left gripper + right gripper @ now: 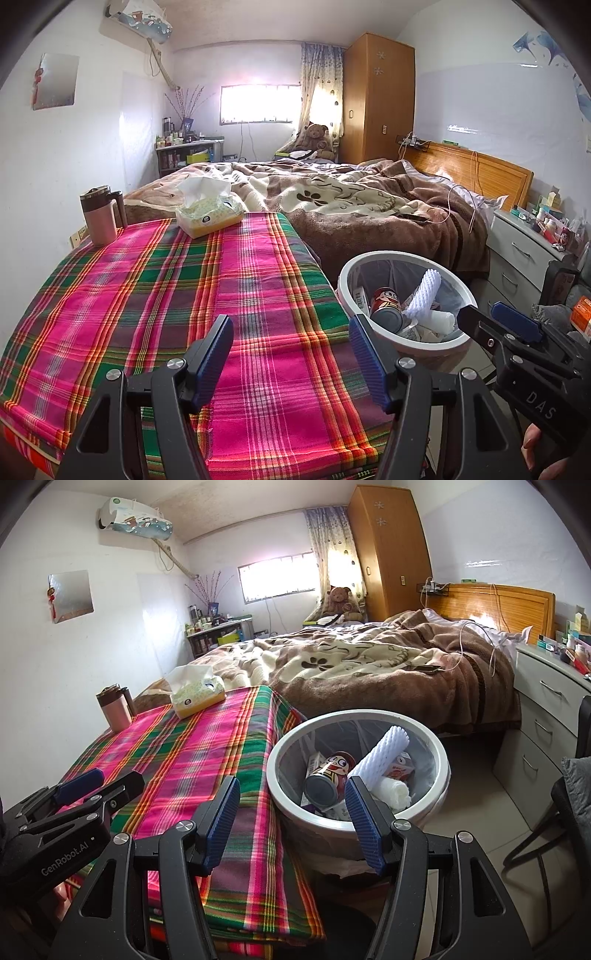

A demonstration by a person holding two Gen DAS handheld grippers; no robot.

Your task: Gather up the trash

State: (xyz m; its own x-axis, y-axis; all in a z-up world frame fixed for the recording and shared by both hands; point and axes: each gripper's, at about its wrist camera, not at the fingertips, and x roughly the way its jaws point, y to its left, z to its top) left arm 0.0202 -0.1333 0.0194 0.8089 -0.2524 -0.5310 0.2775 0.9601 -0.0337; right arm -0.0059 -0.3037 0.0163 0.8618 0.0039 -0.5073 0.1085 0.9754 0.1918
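Observation:
A round white trash bin [347, 269] [280, 746] stands on the floor to the right of the table. It holds a red cartoon can [386, 304] [328, 775], a white foam net sleeve [424, 295] [384, 755], a white crumpled wad [397, 792] and paper scraps. My left gripper [290, 356] is open and empty above the plaid tablecloth [166, 295] [207, 746]. My right gripper [291, 818] is open and empty, between the table edge and the bin's near rim. The right gripper also shows in the left wrist view [495, 317], beside the bin.
A pink mug [99, 216] [116, 707] and a yellow tissue pack [208, 214] [197, 694] stand at the table's far end. A bed with a brown blanket [369, 206] lies behind. A white drawer unit [546, 723] stands right of the bin.

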